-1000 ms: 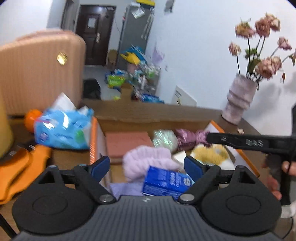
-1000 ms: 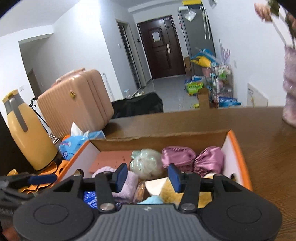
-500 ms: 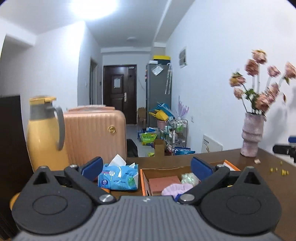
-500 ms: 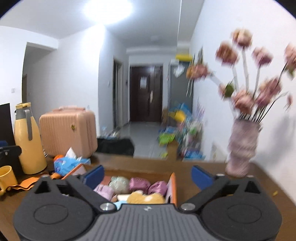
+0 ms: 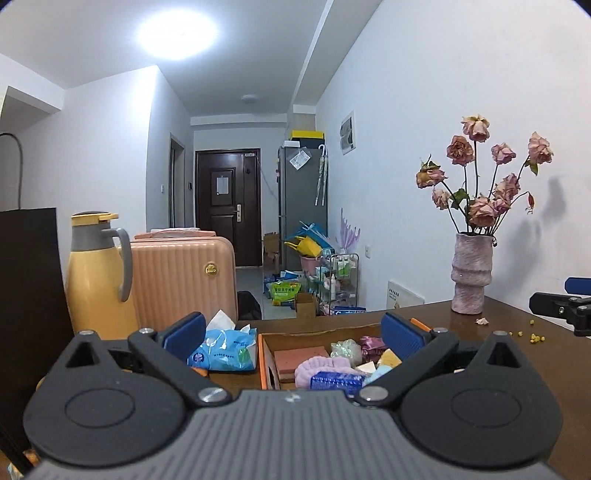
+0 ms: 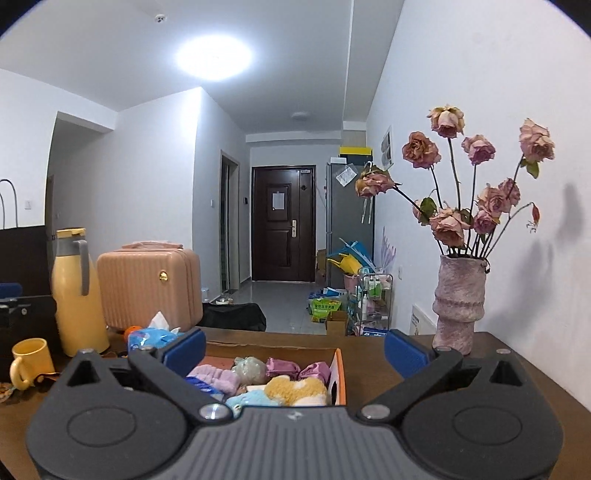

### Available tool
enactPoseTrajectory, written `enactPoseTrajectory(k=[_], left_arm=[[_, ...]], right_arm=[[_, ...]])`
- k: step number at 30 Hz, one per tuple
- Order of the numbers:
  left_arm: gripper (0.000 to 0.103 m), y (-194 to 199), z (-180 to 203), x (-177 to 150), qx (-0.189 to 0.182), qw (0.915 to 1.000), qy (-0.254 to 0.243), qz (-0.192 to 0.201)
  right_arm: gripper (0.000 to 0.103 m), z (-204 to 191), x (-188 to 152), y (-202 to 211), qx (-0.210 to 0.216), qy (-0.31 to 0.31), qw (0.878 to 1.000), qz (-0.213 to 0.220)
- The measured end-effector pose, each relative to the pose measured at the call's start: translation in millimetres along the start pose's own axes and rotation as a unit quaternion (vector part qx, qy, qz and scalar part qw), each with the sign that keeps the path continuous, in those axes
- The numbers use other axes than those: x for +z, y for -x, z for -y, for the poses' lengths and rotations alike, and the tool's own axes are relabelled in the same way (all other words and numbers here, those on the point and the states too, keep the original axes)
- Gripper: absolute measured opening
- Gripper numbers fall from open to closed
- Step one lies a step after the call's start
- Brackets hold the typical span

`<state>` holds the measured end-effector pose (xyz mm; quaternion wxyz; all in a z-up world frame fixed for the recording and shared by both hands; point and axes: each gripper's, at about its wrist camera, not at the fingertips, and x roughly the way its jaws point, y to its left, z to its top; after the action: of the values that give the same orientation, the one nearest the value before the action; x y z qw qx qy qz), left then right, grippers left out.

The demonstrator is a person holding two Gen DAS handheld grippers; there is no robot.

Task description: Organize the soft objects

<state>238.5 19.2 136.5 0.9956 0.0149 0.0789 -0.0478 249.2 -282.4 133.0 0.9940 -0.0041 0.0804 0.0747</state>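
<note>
Softness was your advantage: with both the left gripper (image 5: 291, 334) and right gripper (image 6: 295, 349) spread wide and empty, the plush toy (image 6: 295, 389) and other light, squashy pieces sat in the cardboard box (image 6: 339, 373), best pinched mid-body.

Both views are evenly and fairly brightly lit from a round ceiling light (image 5: 177, 33) that blows out to a white glare patch with a soft halo on the ceiling, and the white walls take on a cool bluish cast. The vase of dried roses (image 6: 458, 302) throws a soft grey shadow onto the wall to its right, and the brown table (image 5: 517, 354) shows a dull sheen. Focus is sharp with no motion blur, while the fisheye bends walls and ceiling lines toward the edges and leaves dark vignetted corners.
</note>
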Motion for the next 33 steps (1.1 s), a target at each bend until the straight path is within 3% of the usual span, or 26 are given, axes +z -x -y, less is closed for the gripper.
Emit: enactPoseTrajectory(k=[13,21,26,33], left_arm=[[0.103,116,4,-72,-0.001,0.9997,0.024,0.008],[0.103,181,6,-124,0.012,0.9998,0.015,-0.005],[0.103,199,17,-136,0.003,0.9998,-0.02,0.001],[0.103,196,17,-132,0.013,0.9999,-0.006,0.005]], right_arm=[[0.103,-41,-65,123,0.016,0.007,1.0,0.018],[0.103,-66,-124,200,0.013,-0.041,0.998,0.034],[0.103,-87,-144,207,0.03,-0.009,0.999,0.023],[0.103,-92,-143,207,0.027,-0.004,0.999,0.022]])
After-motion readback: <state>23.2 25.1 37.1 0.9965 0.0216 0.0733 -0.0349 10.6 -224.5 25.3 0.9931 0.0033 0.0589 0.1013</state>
